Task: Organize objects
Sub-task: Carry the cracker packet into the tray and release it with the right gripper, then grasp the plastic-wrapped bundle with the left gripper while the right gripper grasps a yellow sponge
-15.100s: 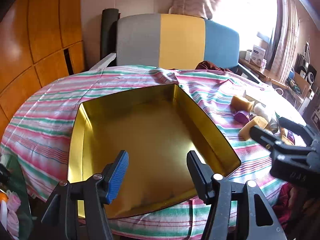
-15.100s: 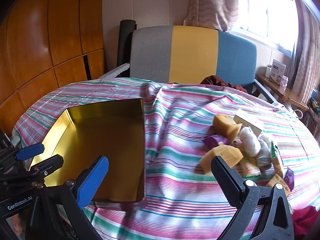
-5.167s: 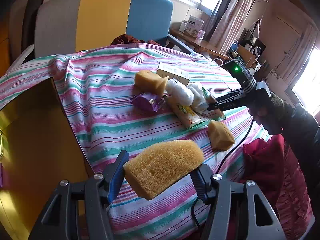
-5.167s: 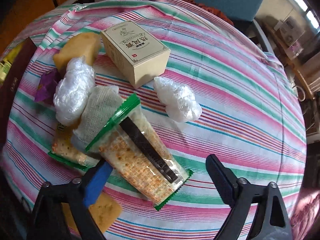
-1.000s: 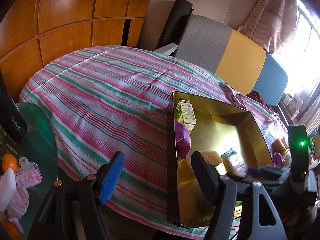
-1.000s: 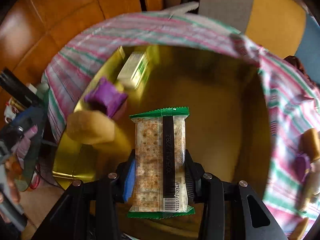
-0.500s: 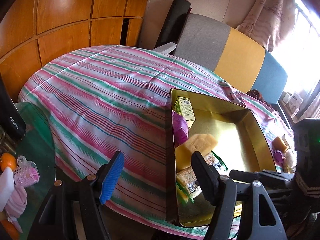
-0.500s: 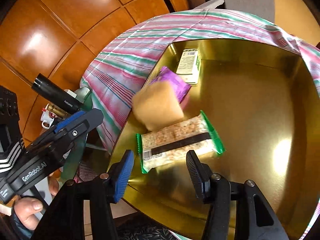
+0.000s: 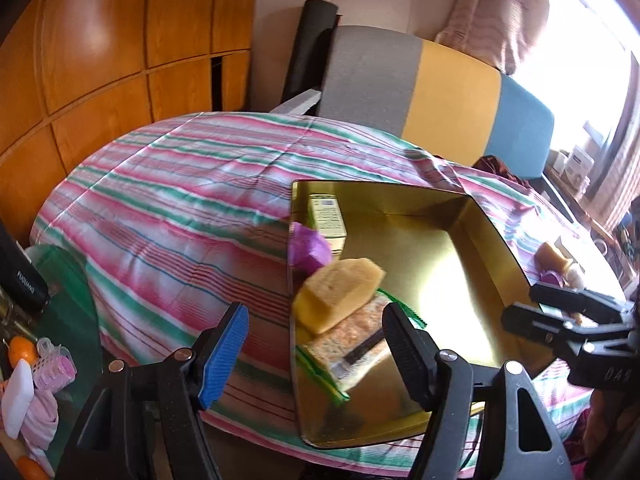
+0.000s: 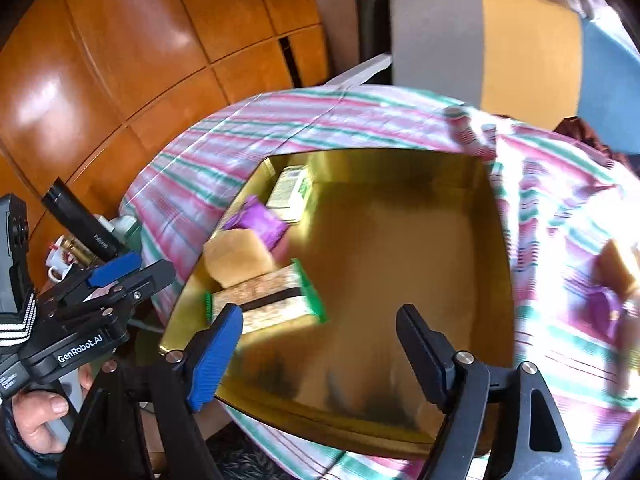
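Right gripper jaws spread wide, just been opening, nothing between them, only gold tray floor behind. Left gripper jaws also wide apart and empty, blue pad at 7 o'clock, black pad at 5 o'clock in its own view. Left wrist view: gold tray sits on striped tablecloth, near edge of tray just past the black pad. Cracker packet lies flat on tray floor at near left side, green ends, dark strip along it. Yellow sponge rests partly on top of the packet's far end, against left tray wall. Purple wrapper just beyond the sponge, touching it. Small green-white box in the far left corner of the tray. Rest of tray floor bare and glaring. Right wrist view same order: packet, sponge, wrapper, box. At 3 o'clock on the cloth, outside the tray, more items, blurred: another sponge and something purple. Hand at 8 o'clock grips the left gripper handle. Far: grey-yellow-blue chair, wood panel wall.
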Tool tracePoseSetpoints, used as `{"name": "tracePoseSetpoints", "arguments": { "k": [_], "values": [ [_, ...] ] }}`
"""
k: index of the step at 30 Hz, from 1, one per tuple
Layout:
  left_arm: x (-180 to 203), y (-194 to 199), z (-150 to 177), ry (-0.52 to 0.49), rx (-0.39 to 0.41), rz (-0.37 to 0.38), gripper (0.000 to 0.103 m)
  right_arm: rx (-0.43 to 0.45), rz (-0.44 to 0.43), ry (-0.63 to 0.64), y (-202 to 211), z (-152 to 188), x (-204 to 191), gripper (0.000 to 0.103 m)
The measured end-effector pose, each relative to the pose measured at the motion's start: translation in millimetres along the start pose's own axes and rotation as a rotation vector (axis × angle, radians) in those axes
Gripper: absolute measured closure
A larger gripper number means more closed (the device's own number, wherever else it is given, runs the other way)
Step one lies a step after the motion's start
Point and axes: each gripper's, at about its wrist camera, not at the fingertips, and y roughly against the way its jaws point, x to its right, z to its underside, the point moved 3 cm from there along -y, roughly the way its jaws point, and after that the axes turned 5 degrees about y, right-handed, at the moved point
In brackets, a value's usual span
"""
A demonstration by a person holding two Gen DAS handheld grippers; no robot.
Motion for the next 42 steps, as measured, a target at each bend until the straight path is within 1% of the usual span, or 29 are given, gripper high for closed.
{"name": "tracePoseSetpoints", "arguments": {
  "k": [2, 5, 9, 12, 14, 17, 21, 23, 25, 28, 31, 32, 33, 34, 35, 37, 42],
  "values": [
    [9.2, 1.0, 1.1, -0.020, 0.001, 0.010, 0.033, 0.012, 0.028, -0.007, 8.3, 1.4, 9.5, 0.022],
    [24.0, 1.6, 2.3, -0.054, 0.004, 0.020, 0.033, 0.029, 0.061, -0.025, 22.7, 5.3, 26.3, 0.013],
    [43.0, 1.3, 3.6, -0.096, 0.000, 0.042, 0.033, 0.049, 0.112, -0.067, 44.9, 12.7, 56.0, 0.012],
    [56.8, -1.0, 3.5, -0.125, -0.005, 0.059, 0.032, 0.055, 0.171, -0.102, 63.0, 21.0, 83.2, 0.009],
    [66.8, -2.3, 3.3, -0.142, -0.008, 0.076, 0.033, 0.060, 0.215, -0.129, 76.2, 28.0, 104.2, 0.005],
    [82.5, -4.1, 2.7, -0.174, -0.015, 0.095, 0.032, 0.056, 0.293, -0.171, 95.7, 41.0, 140.4, 0.004],
    [105.0, -7.0, 2.5, -0.206, -0.040, 0.147, 0.033, 0.045, 0.398, -0.249, 122.3, 63.7, 196.2, 0.003],
    [120.3, -7.2, 4.1, -0.237, -0.047, 0.177, 0.035, 0.049, 0.448, -0.312, 138.2, 78.0, 228.1, 0.002],
    [136.2, -7.9, 7.0, -0.267, -0.062, 0.208, 0.035, 0.065, 0.496, -0.388, 155.3, 93.0, 259.5, 0.001],
    [161.3, -8.1, 12.2, -0.318, -0.078, 0.234, 0.035, 0.101, 0.558, -0.515, 177.6, 119.6, 302.0, 0.001],
    [188.4, -8.5, 17.5, -0.361, -0.096, 0.268, 0.035, 0.155, 0.554, -0.670, 190.5, 152.4, 332.5, 0.001],
    [198.4, -9.2, 18.6, -0.373, -0.103, 0.282, 0.035, 0.156, 0.539, -0.737, 193.3, 159.8, 340.4, 0.001],
    [206.5, -9.8, 19.4, -0.381, -0.111, 0.295, 0.035, 0.197, 0.513, -0.768, 199.4, 161.7, 343.8, 0.001],
    [216.4, -10.9, 20.4, -0.389, -0.119, 0.309, 0.036, 0.247, 0.491, -0.780, 204.2, 161.5, 345.2, 0.000],
    [227.3, -12.5, 21.6, -0.398, -0.131, 0.326, 0.037, 0.259, 0.488, -0.789, 205.0, 162.4, 346.4, 0.000],
    [246.1, -15.8, 23.0, -0.406, -0.157, 0.362, 0.040, 0.252, 0.478, -0.799, 202.8, 162.5, 345.8, 0.000],
    [298.6, -28.2, 28.5, -0.434, -0.211, 0.429, 0.048, 0.281, 0.448, -0.799, 203.9, 161.1, 344.3, 0.000]
  ]
}}
